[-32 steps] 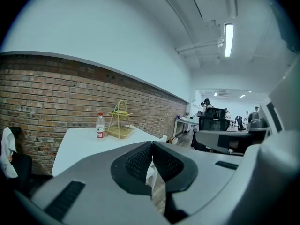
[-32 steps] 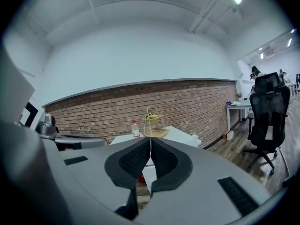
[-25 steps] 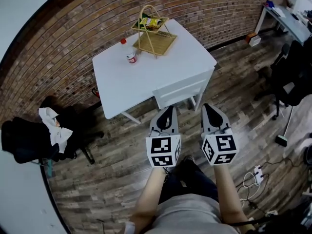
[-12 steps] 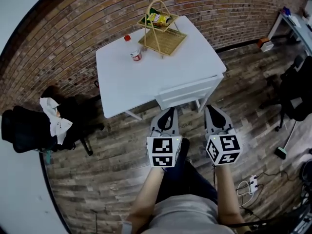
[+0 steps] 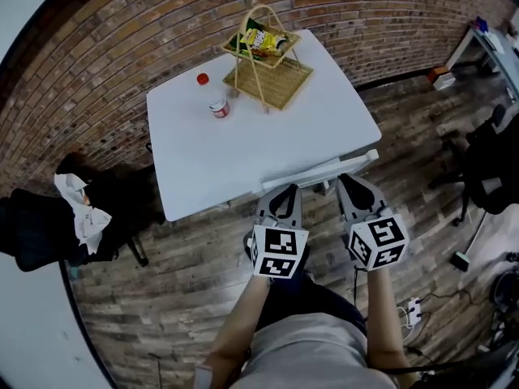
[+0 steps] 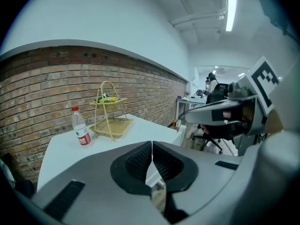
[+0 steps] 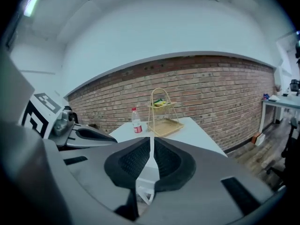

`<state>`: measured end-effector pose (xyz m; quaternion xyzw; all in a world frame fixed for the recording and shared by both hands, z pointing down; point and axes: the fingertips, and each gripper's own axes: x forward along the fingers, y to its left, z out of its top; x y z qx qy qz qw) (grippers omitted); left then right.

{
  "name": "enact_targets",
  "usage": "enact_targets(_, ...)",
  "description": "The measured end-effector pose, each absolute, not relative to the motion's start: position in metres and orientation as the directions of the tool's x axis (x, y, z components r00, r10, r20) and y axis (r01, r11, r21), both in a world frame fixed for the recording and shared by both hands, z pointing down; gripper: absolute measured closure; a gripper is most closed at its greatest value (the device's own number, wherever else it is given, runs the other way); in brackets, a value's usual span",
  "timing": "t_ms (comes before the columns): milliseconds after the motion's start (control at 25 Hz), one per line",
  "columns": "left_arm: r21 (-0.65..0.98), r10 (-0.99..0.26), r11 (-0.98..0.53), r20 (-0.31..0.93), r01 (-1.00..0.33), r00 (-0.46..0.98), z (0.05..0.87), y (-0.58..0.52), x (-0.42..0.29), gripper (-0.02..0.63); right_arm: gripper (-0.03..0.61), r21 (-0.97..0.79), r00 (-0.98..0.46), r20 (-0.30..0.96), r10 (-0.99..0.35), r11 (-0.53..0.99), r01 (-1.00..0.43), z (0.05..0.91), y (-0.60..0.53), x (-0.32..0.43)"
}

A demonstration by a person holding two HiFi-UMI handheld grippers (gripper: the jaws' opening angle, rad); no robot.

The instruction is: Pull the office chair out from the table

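The left gripper (image 5: 284,191) and the right gripper (image 5: 349,181) hang side by side at the near edge of the white tabletop (image 5: 243,136), both jaws squeezed shut on nothing.

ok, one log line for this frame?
stage: pre-grasp | left tool: shut, empty | right tool: shut, empty | chair: tucked under table, not gripped

The left hand-held gripper (image 5: 281,194) has its jaws together with nothing between them. The right hand-held gripper (image 5: 350,185) is the same: jaws together, empty. Both are held side by side, not touching, pointing forward and slightly down. The left forearm (image 5: 242,331) and right forearm (image 5: 388,314) are bare and extended.
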<state>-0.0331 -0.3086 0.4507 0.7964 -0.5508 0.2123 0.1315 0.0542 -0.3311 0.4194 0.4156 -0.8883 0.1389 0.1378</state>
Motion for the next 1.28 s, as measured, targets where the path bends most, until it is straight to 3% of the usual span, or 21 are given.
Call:
enact_targets(320,-0.082,-0.738,-0.519,0.545,-0.851,0.398,0.461,-0.357,-0.040,0.597,0.560,-0.083,-0.691,0.454,-0.562,0.746,-0.661,0.442,-0.372,0.016)
enact_targets(360,-0.088,-0.729,-0.536,0.549,-0.840,0.408,0.461,-0.362,-0.040,0.597,0.547,-0.079,-0.699,0.463,-0.545,0.760,-0.645,0.444,-0.376,0.012)
enact_targets(440,-0.083,-0.703,-0.565,0.569,-0.821,0.426,0.466,-0.371,-0.037,0.597,0.438,-0.081,-0.712,0.487,-0.506,0.785,-0.614,0.449,-0.380,0.006)
enact_targets(480,-0.065,-0.678,-0.583,0.587,-0.810,0.441,0.470,-0.373,-0.035,0.596,0.426,-0.079,-0.712,0.502,-0.491,0.794,-0.603,0.453,-0.381,0.004)
enact_targets(600,0.008,-0.584,-0.644,0.641,-0.765,0.498,0.484,-0.377,-0.024,0.513,0.426,-0.054,-0.698,0.540,-0.471,0.808,-0.587,0.459,-0.386,0.004)
enact_targets(760,-0.001,-0.538,-0.688,0.673,-0.726,0.508,0.492,-0.379,-0.019,0.500,0.426,-0.034,-0.682,0.607,-0.409,0.844,-0.536,0.476,-0.384,0.008)
enact_targets(1040,-0.084,-0.433,-0.798,0.769,-0.597,0.470,0.516,-0.376,-0.004,0.427,0.426,0.123,-0.568,0.773,-0.282,0.946,-0.301,0.513,-0.383,0.021)
enact_targets(1280,-0.111,-0.357,-0.848,0.841,-0.518,0.405,0.540,-0.376,0.005,0.420,0.410,0.272,-0.374,0.894,-0.247,0.962,0.014,0.546,-0.387,0.033)
